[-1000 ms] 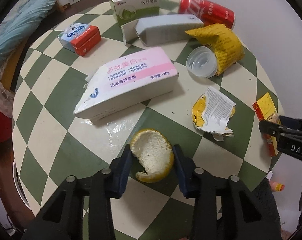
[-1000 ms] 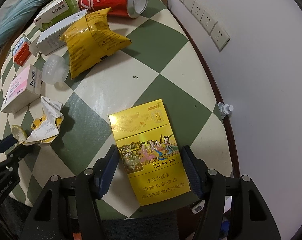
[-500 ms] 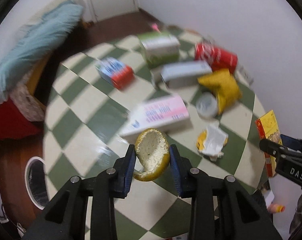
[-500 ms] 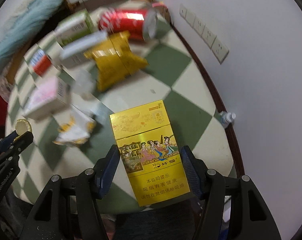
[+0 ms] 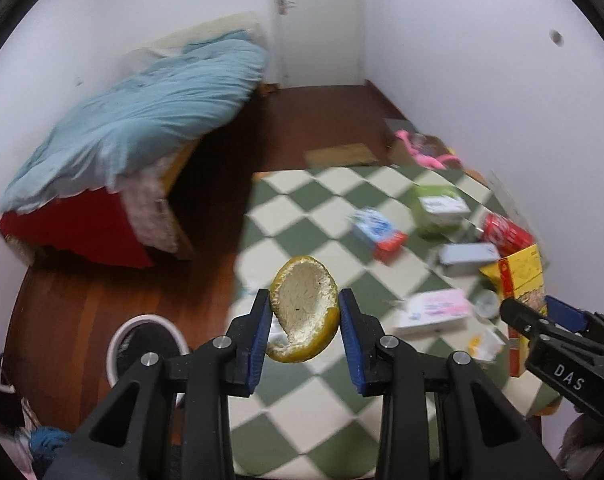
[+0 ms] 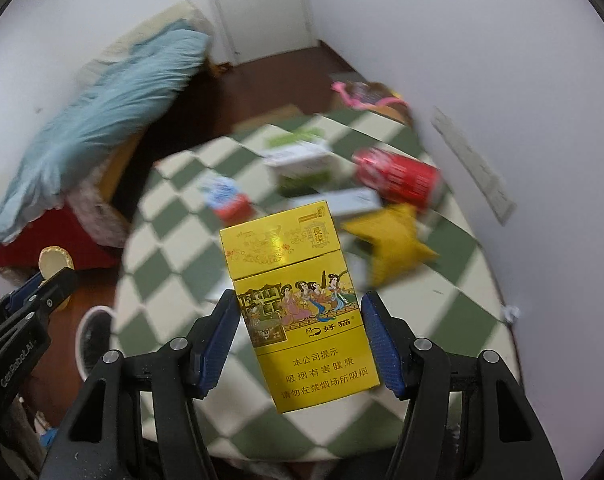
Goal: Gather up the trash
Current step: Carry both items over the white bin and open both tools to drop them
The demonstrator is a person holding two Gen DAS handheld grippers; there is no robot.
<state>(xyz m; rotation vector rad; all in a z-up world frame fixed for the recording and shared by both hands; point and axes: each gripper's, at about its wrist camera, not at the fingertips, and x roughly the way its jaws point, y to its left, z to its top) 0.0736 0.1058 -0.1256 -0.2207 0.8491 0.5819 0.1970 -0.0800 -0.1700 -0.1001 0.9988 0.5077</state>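
Left wrist view first: the left tongs (image 5: 304,328) are clamped on a curl of orange peel (image 5: 303,309). The blue pads press on both sides of it. A second ago the peel lay flat on the counter (image 5: 334,376). Now it hangs in the air, and the green and white squares sit far below it. In the right wrist view, the right tongs (image 6: 300,334) are clamped on a yellow cigarette box (image 6: 302,300). That box was on the counter too, and now it is up in the air as well. So two bits of trash are picked up at once, and I think they are going to the bin next. A round white bin (image 5: 142,348) with a dark inside stands on the brown floor, just past the counter's edge.

The peel is yellow-orange outside and white and bumpy inside, bent like a little cup. The box is shiny yellow with small painted people on it and stands upright between the pads.

More trash waits on the counter: a red can (image 6: 398,176), a yellow bag (image 6: 390,240), a pink box (image 5: 436,308) and a blue and red box (image 5: 376,234).
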